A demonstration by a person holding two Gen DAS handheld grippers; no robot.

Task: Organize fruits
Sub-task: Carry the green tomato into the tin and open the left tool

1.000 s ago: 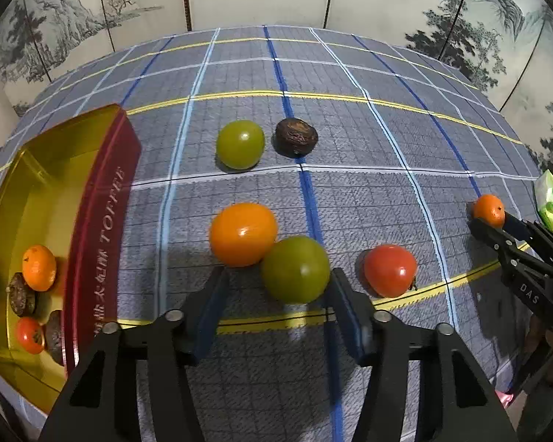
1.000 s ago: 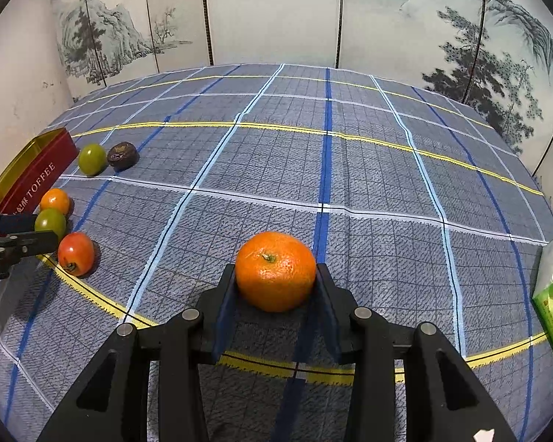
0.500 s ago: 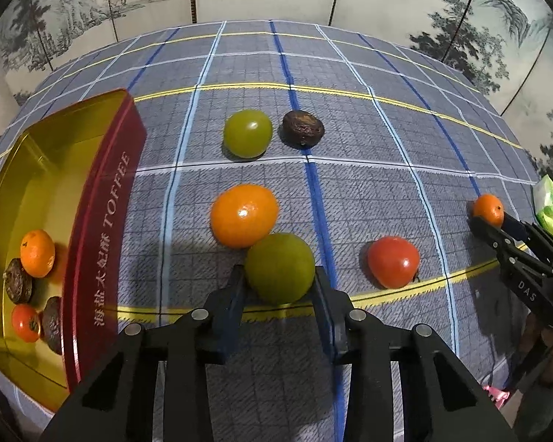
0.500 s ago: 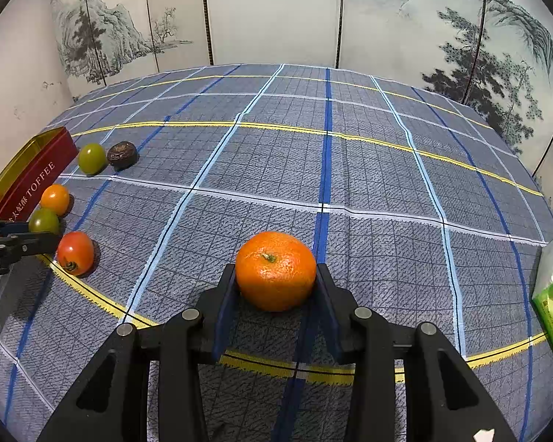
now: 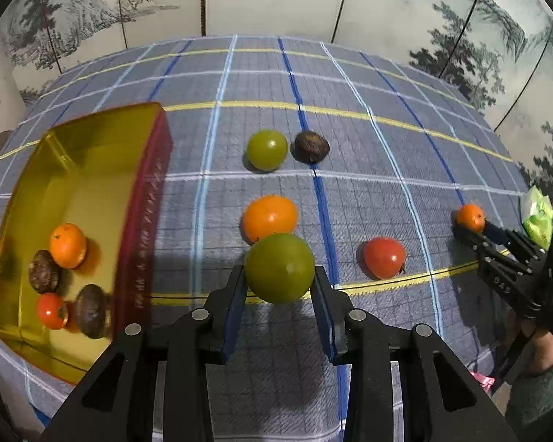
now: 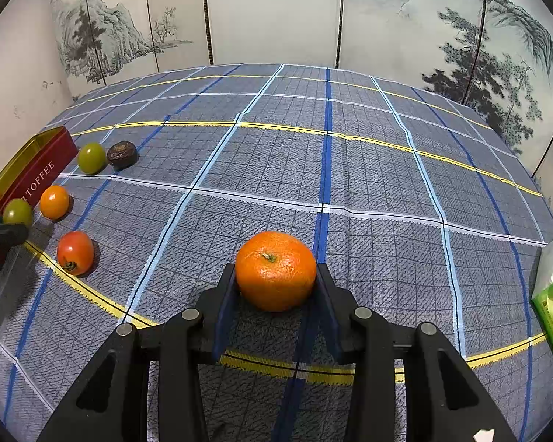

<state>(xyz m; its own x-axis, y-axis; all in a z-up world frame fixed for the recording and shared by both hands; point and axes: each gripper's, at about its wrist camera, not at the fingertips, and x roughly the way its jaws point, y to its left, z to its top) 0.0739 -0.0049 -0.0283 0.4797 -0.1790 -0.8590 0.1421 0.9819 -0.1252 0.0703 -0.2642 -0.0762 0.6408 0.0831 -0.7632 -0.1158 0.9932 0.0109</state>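
On the checked tablecloth [image 5: 387, 169], two fruits are gripped at once.

A green fruit [image 5: 279, 267] is clamped in the left gripper [image 5: 279, 287], just near of an orange one [image 5: 270, 217], and a mandarin [image 6: 275, 270] is pinched by the right gripper [image 6: 275, 287] over the cloth. Off to the left, four fruits are already parked in the gold toffee tin [image 5: 92, 169]; a red tomato [image 5: 384, 258], another green fruit [image 5: 267, 150] and a dark brown one [image 5: 311, 146] are left loose farther out.
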